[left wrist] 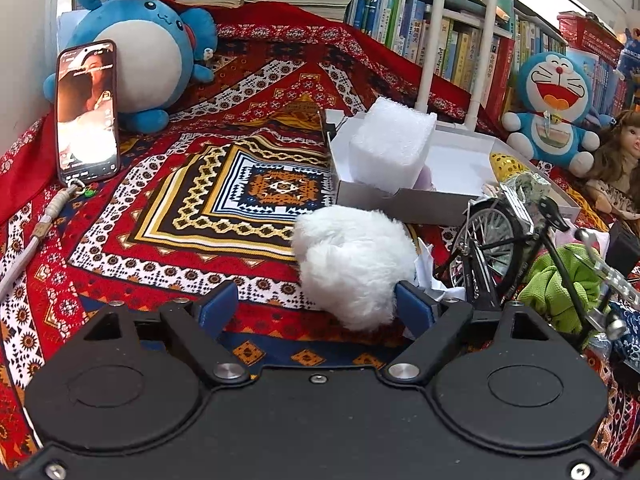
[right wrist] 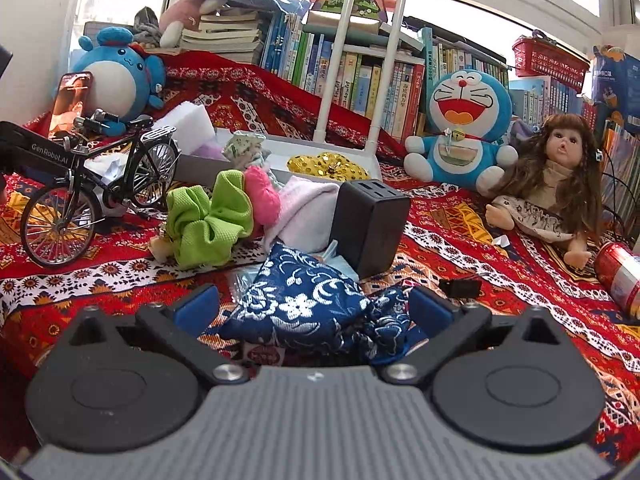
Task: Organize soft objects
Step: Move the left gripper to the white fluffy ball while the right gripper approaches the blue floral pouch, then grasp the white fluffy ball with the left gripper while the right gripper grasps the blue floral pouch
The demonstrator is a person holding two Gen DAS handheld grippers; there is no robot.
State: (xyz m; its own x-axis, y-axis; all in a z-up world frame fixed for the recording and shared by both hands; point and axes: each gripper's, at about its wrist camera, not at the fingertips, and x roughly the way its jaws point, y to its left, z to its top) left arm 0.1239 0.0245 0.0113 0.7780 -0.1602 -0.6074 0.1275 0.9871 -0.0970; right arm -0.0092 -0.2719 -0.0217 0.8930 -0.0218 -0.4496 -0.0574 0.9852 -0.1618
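A red patterned cloth [left wrist: 168, 240] with diamonds and bands in white, yellow and blue covers the whole surface and climbs at the back over a hump. Behind it runs a long row of books [right wrist: 360, 76], with more stacked flat at the left, under a bright window. A white pipe frame [right wrist: 360, 52] stands at the back edge of a shallow white tray [left wrist: 404, 200].

Two big blue plush toys sit on the cloth: a round one [left wrist: 144, 52] at the left with a phone [left wrist: 87, 110] leaning on it, and a laughing cat [right wrist: 464, 124] at the right. One doll [right wrist: 560, 184] with brown hair lies next to the cat. There is one model bicycle [right wrist: 96, 188], one black block [right wrist: 370, 226] and one red can [right wrist: 620, 276].

Of soft things, a white foam cube [left wrist: 392, 144] leans in the tray with a gold sequin piece [right wrist: 332, 166]. A green scrunchie [right wrist: 208, 220], a pink one [right wrist: 262, 196] and a pale pink cloth [right wrist: 304, 208] are heaped between the bicycle and the block.

The left gripper [left wrist: 316, 306] is spread; a fluffy white ball [left wrist: 352, 264] lies on the cloth just before the tray, against the right-hand finger, the other finger clear of it. The right gripper [right wrist: 314, 306] stands wide open around a dark blue pouch [right wrist: 304, 300] with white flowers, which lies loose on the cloth, not pinched
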